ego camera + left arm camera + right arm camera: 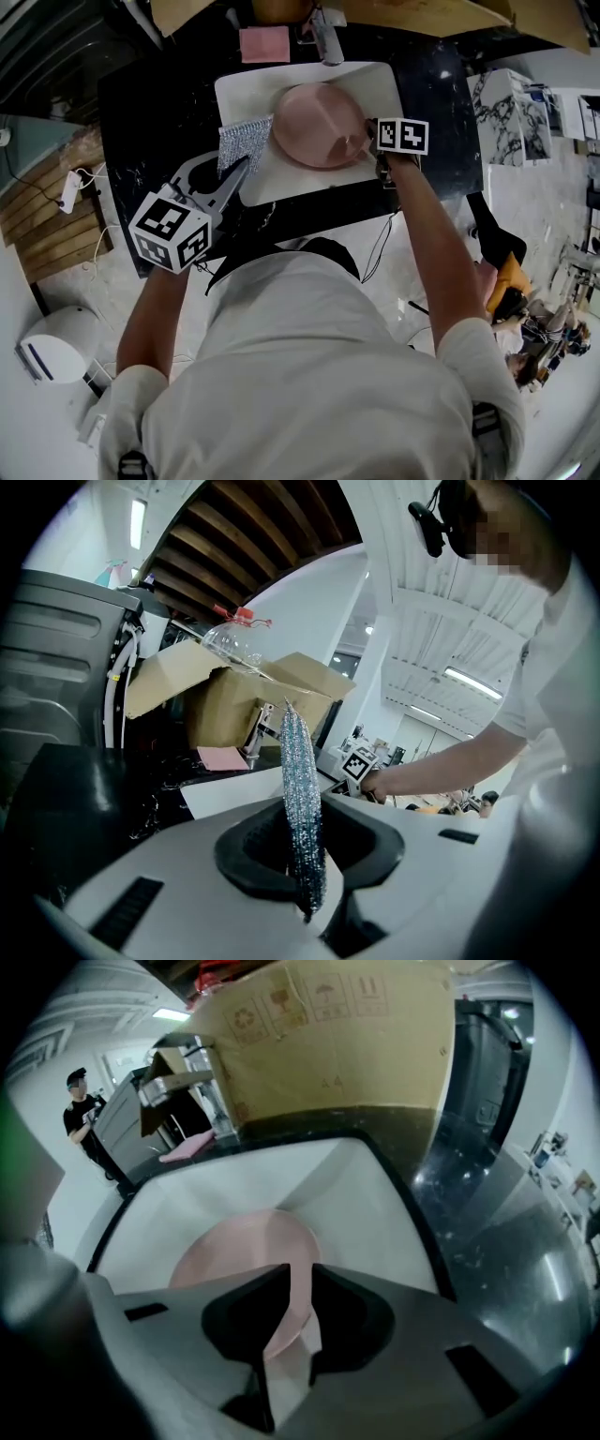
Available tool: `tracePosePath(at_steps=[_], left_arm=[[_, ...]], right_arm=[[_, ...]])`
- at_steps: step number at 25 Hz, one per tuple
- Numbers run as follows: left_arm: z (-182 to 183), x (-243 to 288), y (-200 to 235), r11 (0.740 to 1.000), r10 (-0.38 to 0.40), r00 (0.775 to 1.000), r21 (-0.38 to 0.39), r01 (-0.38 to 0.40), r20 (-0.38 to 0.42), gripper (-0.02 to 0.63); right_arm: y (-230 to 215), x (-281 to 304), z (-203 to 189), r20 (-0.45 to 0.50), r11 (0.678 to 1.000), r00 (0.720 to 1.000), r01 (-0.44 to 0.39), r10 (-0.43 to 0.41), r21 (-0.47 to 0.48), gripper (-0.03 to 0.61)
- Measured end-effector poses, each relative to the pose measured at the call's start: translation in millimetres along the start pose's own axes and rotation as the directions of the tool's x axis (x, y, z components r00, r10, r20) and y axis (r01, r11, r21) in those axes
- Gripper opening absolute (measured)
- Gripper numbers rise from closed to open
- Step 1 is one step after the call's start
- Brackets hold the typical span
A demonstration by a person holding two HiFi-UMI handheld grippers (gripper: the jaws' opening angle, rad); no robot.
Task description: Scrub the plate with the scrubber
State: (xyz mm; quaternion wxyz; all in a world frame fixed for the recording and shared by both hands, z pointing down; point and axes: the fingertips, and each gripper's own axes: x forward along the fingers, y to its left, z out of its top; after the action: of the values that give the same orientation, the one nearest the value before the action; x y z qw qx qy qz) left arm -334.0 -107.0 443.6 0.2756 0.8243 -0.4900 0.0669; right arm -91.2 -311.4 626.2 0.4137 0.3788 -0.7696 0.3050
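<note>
while right tongs (292, 1302) grip plate (239, 1251), left tongs (305, 855) clamp scrubber (300, 780)

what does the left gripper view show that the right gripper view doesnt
Only the left gripper view: the left gripper, its tongs shut on the glittery scrubber; a clear bottle above the box; the person's right arm.
Only the right gripper view: the right gripper, its tongs clamped on the rim of the pink plate; a bystander at far left.
Both: the white sink, the cardboard box, the pink pad behind the sink, the black counter.
</note>
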Motion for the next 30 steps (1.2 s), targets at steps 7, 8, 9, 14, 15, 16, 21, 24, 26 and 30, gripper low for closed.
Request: tracePosePath(at_steps=[7, 8, 9, 14, 15, 16, 21, 24, 26, 30], left_arm=[[-3.0, -3.8, -42.1, 0.998, 0.024, 1.000, 0.059, -0.025, 0.015, 0.067], [-5.3, -5.2, -49.3, 0.997, 0.036, 0.999, 0.063, -0.037, 0.018, 0.067], [-8.5, -7.2, -57.7, 0.997, 0.047, 0.999, 0.058, -0.049, 0.022, 0.068], [-27.1, -20.1, -111.5, 0.996, 0.082, 0.996, 0.043, -0.084, 0.044, 0.067], [-30.0, -22.4, -123.8, 0.995, 0.084, 0.995, 0.048, -0.086, 0.049, 0.068], [-32.9, -24.8, -136.6, 0.995, 0.086, 0.995, 0.055, -0.089, 0.054, 0.069], [-50.2, -42.3, -191.2, 0.989, 0.120, 0.988, 0.072, -0.127, 0.101, 0.069], [-70.1, -55.4, -217.2, 0.987, 0.137, 0.986, 0.070, -0.144, 0.098, 0.069], [-81.5, -63.2, -233.0, 0.985, 0.146, 0.985, 0.078, -0.154, 0.095, 0.069], [-104.9, -76.5, -265.5, 0.983, 0.157, 0.984, 0.078, -0.164, 0.090, 0.069]], right_arm=[[32.2, -91.1, 5.3, 0.206, 0.988, 0.976, -0.036, 0.067, -0.151, 0.055], [37.0, -107.7, 2.1, 0.239, 0.984, 0.968, -0.041, 0.082, -0.171, 0.055], [41.2, -124.5, -3.4, 0.267, 0.980, 0.959, -0.045, 0.096, -0.192, 0.055], [57.1, -203.7, -53.2, 0.378, 0.958, 0.910, -0.066, 0.172, -0.279, 0.055], [59.6, -217.7, -64.6, 0.398, 0.955, 0.898, -0.071, 0.187, -0.288, 0.055], [61.8, -231.0, -76.9, 0.416, 0.952, 0.887, -0.077, 0.201, -0.296, 0.055], [72.9, -286.4, -138.9, 0.480, 0.936, 0.835, -0.106, 0.267, -0.336, 0.055], [81.8, -313.3, -172.9, 0.508, 0.929, 0.808, -0.120, 0.297, -0.351, 0.055], [85.6, -329.2, -192.0, 0.527, 0.925, 0.791, -0.126, 0.311, -0.357, 0.055], [85.9, -348.8, -233.3, 0.534, 0.927, 0.780, -0.150, 0.325, -0.345, 0.055]])
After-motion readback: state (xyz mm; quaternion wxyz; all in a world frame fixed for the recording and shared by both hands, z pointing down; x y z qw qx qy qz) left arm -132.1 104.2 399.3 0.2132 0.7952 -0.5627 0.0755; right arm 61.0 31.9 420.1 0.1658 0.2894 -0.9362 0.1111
